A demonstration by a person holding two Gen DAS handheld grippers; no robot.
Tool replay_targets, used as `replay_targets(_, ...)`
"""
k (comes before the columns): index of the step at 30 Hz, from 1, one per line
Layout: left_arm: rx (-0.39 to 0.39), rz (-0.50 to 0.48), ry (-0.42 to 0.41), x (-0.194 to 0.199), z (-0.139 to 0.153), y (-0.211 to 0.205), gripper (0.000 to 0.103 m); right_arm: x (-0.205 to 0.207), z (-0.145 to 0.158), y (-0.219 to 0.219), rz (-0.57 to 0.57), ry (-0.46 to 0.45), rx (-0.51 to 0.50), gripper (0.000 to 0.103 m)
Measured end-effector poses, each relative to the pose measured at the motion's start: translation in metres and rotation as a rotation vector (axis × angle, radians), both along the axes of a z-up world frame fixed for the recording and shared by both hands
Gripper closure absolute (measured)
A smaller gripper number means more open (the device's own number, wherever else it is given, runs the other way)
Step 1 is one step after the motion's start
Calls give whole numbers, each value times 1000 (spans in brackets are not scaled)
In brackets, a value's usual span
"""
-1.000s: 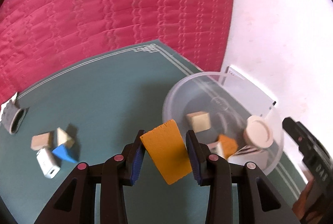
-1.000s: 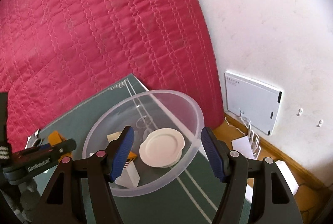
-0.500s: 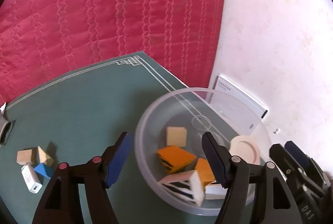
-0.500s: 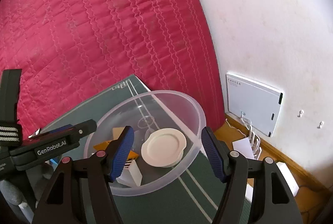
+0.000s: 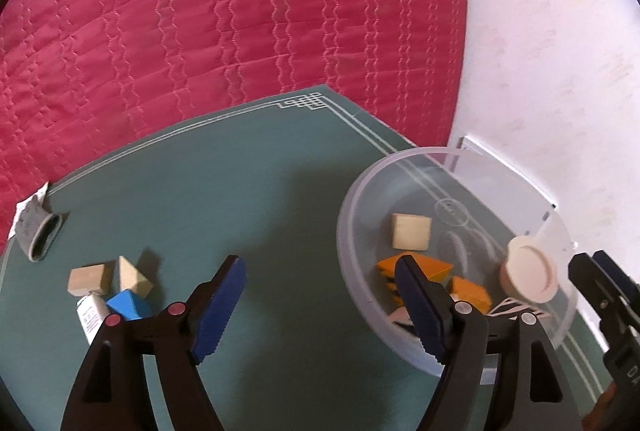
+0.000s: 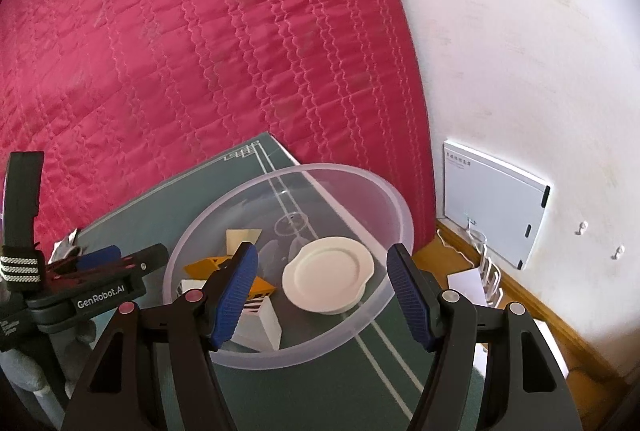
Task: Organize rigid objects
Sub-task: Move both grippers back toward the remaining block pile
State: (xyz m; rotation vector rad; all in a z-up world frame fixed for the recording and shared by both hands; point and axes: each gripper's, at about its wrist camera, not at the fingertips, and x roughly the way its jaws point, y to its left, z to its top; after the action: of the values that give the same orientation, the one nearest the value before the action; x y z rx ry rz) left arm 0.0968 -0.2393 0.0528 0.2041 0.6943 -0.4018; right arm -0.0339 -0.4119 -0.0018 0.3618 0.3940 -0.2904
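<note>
A clear plastic bowl (image 5: 556, 227) stands at the right of the green mat (image 5: 240, 191). In it lie a wooden cube (image 5: 411, 231), orange blocks (image 5: 424, 266), a white striped block (image 6: 260, 323) and a white round lid (image 5: 529, 274). The bowl also shows in the right wrist view (image 6: 400, 207). My left gripper (image 5: 320, 307) is open and empty above the mat, left of the bowl. My right gripper (image 6: 322, 291) is open and empty over the bowl. On the mat's left lie a wooden cube (image 5: 89, 278), a wooden pyramid (image 5: 134, 277), a blue block (image 5: 130, 305) and a small white box (image 5: 91, 317).
A grey fabric roll (image 5: 38, 231) lies at the mat's left edge. A red quilted bedspread (image 5: 240, 11) lies behind the mat. A white wall box (image 6: 496, 203) and wooden floor (image 6: 540, 331) are at the right. The left gripper's body (image 6: 80, 291) shows in the right wrist view.
My left gripper opened and dropped the orange block into the bowl, then drew back to the left. The right gripper stayed open over the bowl.
</note>
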Motion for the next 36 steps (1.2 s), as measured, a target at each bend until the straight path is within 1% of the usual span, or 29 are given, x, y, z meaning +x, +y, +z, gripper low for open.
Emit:
replay_targets(6,39,39,-37,-4,-2,12,21,0,1,5,11,-2,-18,33)
replay_targets(12,57,69,-61,-6,-1,24,20,0,2,8,4,0,-28,33)
replay_targets(18,70,91,-83,-8,-1,35,20,-1,3,15,14,-3,-71,33)
replay_targets(24,86,118,-100,-9,-2,50,19,1,7,34,84,12,-137,33)
replay_targets(28,87,137,-94,-7,-4,59,19,1,12,47,143,14,-173,33)
replay_targets(32,85,155,-89,-4,-5,69,19,4,15,58,205,30,-149,32)
replay_targets(36,88,171,-78,-1,-6,79,19,9,13,68,233,57,-119,32)
